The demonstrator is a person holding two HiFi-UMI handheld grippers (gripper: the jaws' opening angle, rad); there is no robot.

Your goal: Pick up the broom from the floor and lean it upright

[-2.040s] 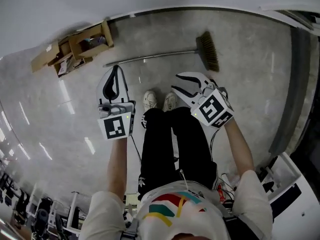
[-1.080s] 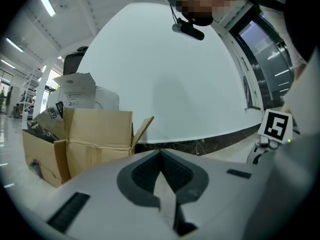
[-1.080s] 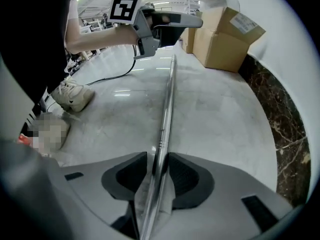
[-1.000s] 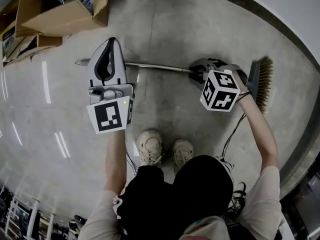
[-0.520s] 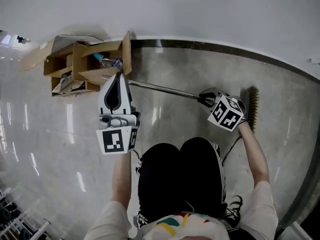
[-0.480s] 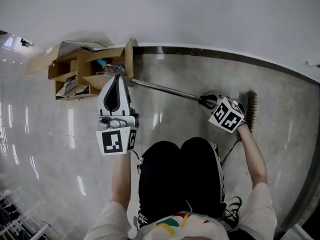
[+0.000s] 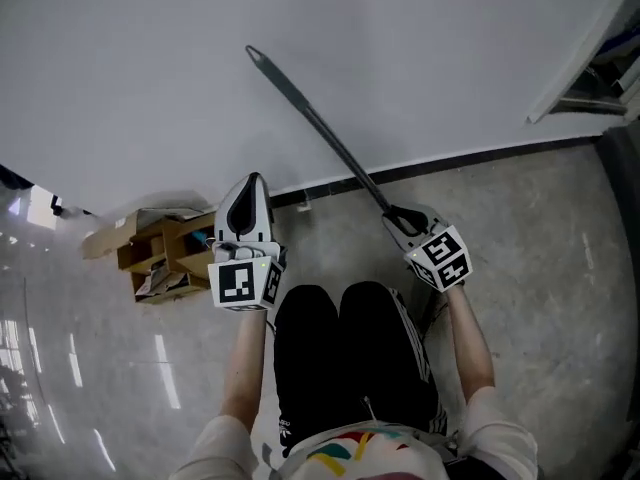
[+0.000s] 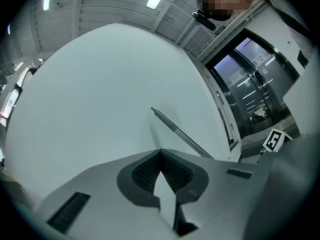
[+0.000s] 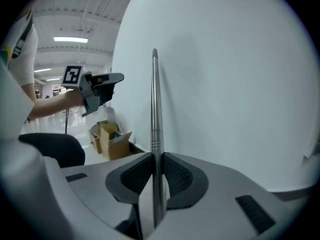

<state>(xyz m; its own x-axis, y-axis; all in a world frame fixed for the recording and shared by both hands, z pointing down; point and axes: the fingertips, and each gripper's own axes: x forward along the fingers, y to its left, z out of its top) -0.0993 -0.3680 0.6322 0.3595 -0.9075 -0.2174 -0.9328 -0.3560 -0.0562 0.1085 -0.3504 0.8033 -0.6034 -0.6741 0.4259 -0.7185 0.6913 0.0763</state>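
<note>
The broom's metal handle (image 7: 320, 133) slants up and to the left in front of the white wall (image 7: 130, 78), its tip high. My right gripper (image 7: 393, 218) is shut on the handle's lower part. In the right gripper view the handle (image 9: 155, 104) stands upright between the pads of the right gripper (image 9: 156, 160), whose jaws have just been closing on it. The broom's head is hidden. My left gripper (image 7: 253, 180) is raised beside it, apart from the broom, shut with nothing in it. In the left gripper view the handle (image 8: 180, 132) shows beyond the left gripper (image 8: 161, 153).
Open cardboard boxes (image 7: 165, 258) sit on the floor at the wall's foot, left of my left hand. A dark baseboard (image 7: 480, 158) runs along the wall. A glass doorway (image 7: 600, 68) stands at the far right. The person's dark-trousered legs (image 7: 350, 358) are below the grippers.
Both grippers have risen. The broom handle swung from low over the floor to slanting up in front of the wall, still in the right gripper. The boxes now lie lower left.
</note>
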